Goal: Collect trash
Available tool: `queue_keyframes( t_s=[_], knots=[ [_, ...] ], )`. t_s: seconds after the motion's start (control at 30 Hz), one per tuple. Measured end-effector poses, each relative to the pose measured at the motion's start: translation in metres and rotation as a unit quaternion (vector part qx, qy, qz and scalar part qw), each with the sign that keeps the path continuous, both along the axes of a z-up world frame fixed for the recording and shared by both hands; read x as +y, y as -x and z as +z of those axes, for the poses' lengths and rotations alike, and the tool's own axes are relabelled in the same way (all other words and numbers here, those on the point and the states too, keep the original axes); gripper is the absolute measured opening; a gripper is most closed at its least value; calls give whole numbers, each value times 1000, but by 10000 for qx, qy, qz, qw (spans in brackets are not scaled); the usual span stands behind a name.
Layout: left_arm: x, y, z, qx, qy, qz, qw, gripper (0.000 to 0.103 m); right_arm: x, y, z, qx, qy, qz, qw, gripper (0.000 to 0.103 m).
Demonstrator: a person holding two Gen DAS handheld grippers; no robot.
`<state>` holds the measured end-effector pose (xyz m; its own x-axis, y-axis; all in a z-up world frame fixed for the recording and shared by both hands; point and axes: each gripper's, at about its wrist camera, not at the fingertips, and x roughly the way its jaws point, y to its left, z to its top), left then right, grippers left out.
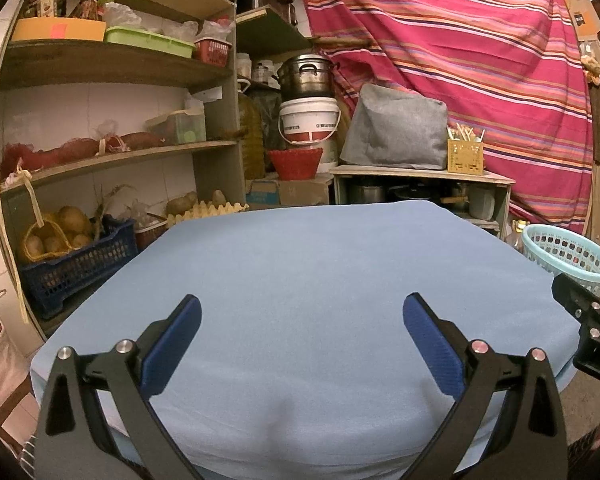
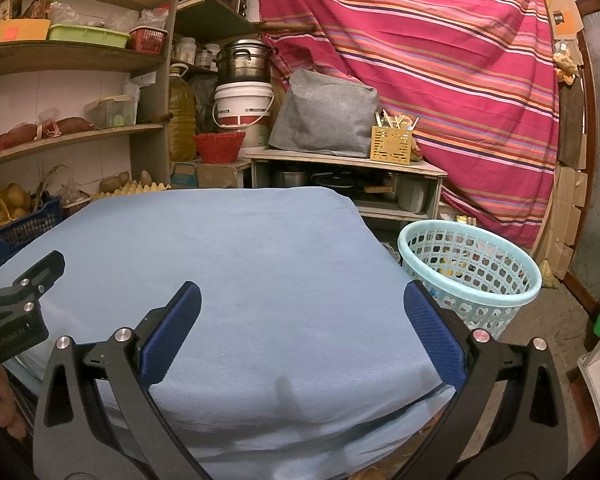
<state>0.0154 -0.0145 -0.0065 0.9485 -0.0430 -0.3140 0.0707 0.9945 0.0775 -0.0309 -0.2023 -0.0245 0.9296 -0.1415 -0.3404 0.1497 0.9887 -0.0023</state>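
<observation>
– What've the two grippers got?

– Nothing. Left gripper [image 1: 302, 312] has its blue pads [image 1: 174, 346] spread wide, hovering over the table [image 1: 300, 264] w/ the light blue cloth. Right gripper [image 2: 302, 300] same story: fingers far apart, gap between them bare, just cloth under it.

– Where's the trash then?

– Can't see any loose on the cloth. The pale blue basket [image 2: 470, 270] sits on the floor off the table's corner, about 2 o'clock from the right gripper, just beside its right pad in that view. Through the holes there's something yellowish and dark inside, too small to tell what.

– And from the left side?

– Basket [image 1: 564, 252] is out at 3 o'clock, right at the pic's edge, w/ the black frame of the right gripper [image 1: 592, 320] poking in below it.

– The rest of the room?

– Shelves [image 1: 112, 64] at 10 o'clock, potatoes in a dark blue crate [image 1: 78, 268] at 9. Straight ahead at 12: metal pot [image 1: 306, 74] stacked on a white bucket [image 1: 310, 120], red bowl [image 1: 295, 163] below. Grey bundle [image 1: 396, 128] at 1 o'clock, striped pink cloth [image 1: 480, 60] hung behind
</observation>
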Motion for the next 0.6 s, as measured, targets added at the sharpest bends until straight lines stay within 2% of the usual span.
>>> queue_keyframes(
  t_s=[0.3,0.6],
  knots=[
    [-2,6,4,-167,-27,23,9999,99,-1,0,0,2,2,6,10000,99],
    [-2,4,3,-83,-10,-5,10000,99,-3,0,-2,17,2,7,10000,99]
  ],
)
